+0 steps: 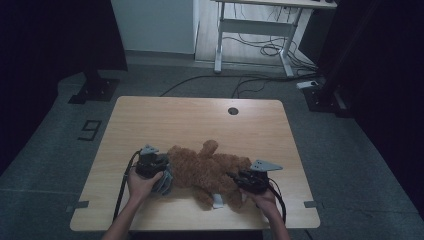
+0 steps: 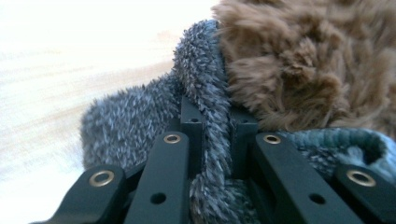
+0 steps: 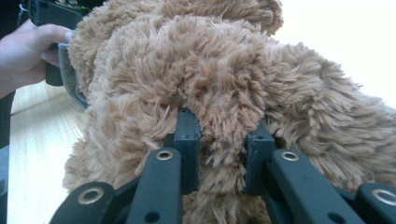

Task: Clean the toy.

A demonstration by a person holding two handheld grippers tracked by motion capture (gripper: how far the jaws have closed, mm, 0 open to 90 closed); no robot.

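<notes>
Plush toy dressing, both grippers engaged. At the left of the wooden table [image 1: 150, 120], the left gripper [image 1: 159, 169] is clamped on the edge of a grey fuzzy garment [image 1: 165, 182], probably a small hat or sock; in the left gripper view the two black jaws pinch a fold of its cuff [image 2: 210, 126] between them. The grip sits on the rim, apparently so that the opening can be stretched and drawn over the end of the toy. The garment is of short, bristly grey-white pile outside, with a ribbed teal knit lining [image 2: 336, 140] showing at its mouth.

At centre lies the brown teddy bear [image 1: 207, 170], stretched across the near half of the table with one limb raised toward the far edge. Its fur is long, shaggy and tan-brown [image 3: 224, 84], soft and readily compressed. A small white tag [image 1: 218, 201] projects from its near side.

At the right, the right gripper [image 1: 240, 178] is closed on a tuft of the bear's body; in the right gripper view the jaws bite into the pile, nearly together. This hold appears to anchor the toy against the pull from the other end. The person's left hand [image 3: 25, 51] is visible beyond the bear, holding the opposite gripper.
</notes>
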